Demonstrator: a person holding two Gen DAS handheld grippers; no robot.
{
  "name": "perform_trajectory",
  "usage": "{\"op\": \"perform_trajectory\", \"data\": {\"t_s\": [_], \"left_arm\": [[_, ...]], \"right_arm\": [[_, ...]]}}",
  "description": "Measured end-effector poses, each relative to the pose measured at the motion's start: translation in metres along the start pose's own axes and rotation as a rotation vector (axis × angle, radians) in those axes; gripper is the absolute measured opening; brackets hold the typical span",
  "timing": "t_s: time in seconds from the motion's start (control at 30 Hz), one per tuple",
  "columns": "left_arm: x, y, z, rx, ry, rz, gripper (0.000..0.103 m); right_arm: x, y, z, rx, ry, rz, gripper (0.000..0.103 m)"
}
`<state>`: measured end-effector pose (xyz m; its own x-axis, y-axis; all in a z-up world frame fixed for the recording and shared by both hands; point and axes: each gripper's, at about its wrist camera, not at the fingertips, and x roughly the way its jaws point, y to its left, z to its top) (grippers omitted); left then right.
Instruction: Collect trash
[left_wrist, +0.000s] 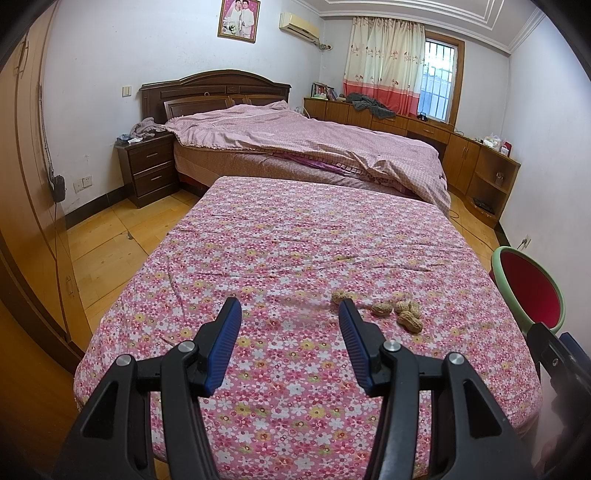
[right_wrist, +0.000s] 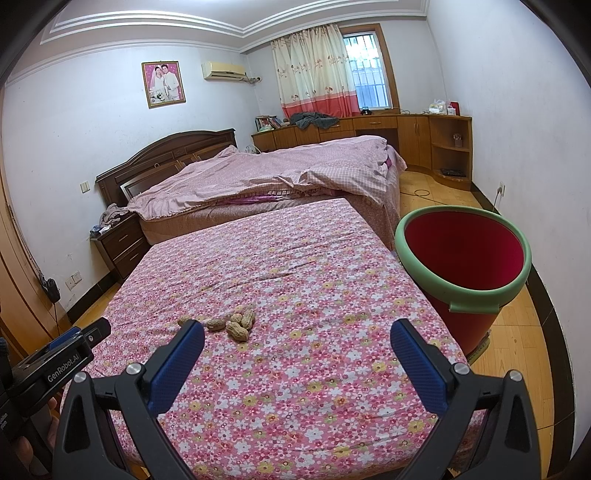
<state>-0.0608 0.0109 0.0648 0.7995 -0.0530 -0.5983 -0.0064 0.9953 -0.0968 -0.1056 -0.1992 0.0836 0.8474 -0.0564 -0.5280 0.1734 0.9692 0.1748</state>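
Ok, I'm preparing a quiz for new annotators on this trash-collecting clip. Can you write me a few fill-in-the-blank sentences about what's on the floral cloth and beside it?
1. The small pile on the floral cloth consists of ____ in their shells.
2. The bucket standing beside the table has a rim coloured ____.
3. The inside of the bucket holds ____ trash so far.
4. The jaws of the left gripper and the right gripper are both ____.

Missing words: peanuts; green; no; open

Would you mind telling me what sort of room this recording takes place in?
A home bedroom: a bed with a wooden headboard, a nightstand beside it, and a curtained window.
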Motion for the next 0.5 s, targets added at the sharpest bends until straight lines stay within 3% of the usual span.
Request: {"op": "perform_trajectory", "data": {"t_s": [0.5], "left_arm": [[-0.0015,-0.0004,0.0008,0.001,-0.002,0.001,0.055]], "right_arm": [[-0.0003,-0.0003,0.0002,0.000,-0.001,0.000,0.103]]}}
